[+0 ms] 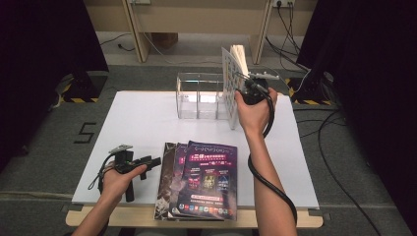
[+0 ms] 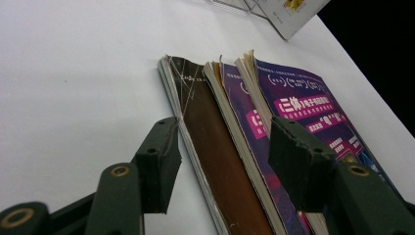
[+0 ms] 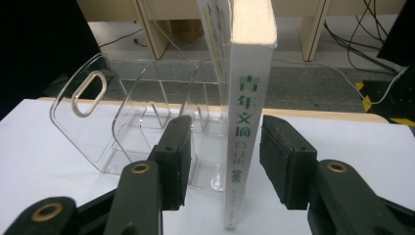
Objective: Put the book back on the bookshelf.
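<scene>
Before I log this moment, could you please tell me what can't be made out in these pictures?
- White book: top cut off by the right gripper view's upper edge.
- Lower books in the stack: covers hidden under the top book, high view.
- Clear rack: right slot hidden by white book.

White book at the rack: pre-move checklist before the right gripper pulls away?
1. White book upright on its edge: ok.
2. Book seated in a slot of the clear rack: cannot tell; its near end stands in front of the rack.
3. Right gripper fingers off the book, gaps both sides: ok.
4. Rack's other slots free: ok.
5. Left gripper open, at the stacked books: ok.
</scene>
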Demonstrator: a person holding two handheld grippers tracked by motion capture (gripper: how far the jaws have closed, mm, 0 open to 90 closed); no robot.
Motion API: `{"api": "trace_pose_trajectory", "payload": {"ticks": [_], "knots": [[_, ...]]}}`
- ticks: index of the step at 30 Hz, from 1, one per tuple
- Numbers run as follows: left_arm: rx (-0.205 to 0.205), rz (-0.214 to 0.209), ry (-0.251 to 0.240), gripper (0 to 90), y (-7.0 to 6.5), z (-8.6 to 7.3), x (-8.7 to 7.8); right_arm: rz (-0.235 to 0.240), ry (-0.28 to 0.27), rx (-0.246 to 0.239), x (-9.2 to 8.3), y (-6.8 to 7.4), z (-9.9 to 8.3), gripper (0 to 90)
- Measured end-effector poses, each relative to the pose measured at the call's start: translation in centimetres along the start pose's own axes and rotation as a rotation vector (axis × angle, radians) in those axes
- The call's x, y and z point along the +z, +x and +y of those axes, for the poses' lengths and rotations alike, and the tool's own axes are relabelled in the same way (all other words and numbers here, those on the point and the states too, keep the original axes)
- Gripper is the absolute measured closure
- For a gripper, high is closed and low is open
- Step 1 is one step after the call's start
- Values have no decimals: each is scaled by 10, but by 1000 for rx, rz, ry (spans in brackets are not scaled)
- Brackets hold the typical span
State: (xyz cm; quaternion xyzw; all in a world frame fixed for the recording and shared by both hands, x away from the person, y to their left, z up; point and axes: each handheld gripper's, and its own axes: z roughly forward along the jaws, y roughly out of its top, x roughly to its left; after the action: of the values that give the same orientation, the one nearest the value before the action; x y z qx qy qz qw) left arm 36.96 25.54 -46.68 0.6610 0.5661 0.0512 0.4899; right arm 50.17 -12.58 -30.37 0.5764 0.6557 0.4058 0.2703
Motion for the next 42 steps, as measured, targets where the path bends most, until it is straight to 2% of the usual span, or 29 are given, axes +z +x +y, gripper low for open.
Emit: {"api": "trace_pose_trajectory", "payload": {"ticks": [7,14,16,23,30,33,36,42], "knots": [[9,-16,-3,443,-6,1,1,14,25,7,-7,0,-9,552],[18,-19,16,443,-8,-2,4,30,35,11,-18,-4,-20,552],[21,-19,20,443,-9,-3,6,53,50,23,-22,-5,-25,555],[26,-28,39,442,-16,-8,11,60,79,22,-31,-10,-46,555],[41,-42,50,442,-22,-8,14,80,135,37,-33,-14,-67,555],[39,-44,48,442,-23,-6,15,116,164,49,-31,-13,-78,555],[36,-54,47,442,-27,-3,18,132,183,49,-30,-11,-89,555],[47,-70,67,442,-36,-2,28,133,206,44,-28,-9,-102,555]]}}
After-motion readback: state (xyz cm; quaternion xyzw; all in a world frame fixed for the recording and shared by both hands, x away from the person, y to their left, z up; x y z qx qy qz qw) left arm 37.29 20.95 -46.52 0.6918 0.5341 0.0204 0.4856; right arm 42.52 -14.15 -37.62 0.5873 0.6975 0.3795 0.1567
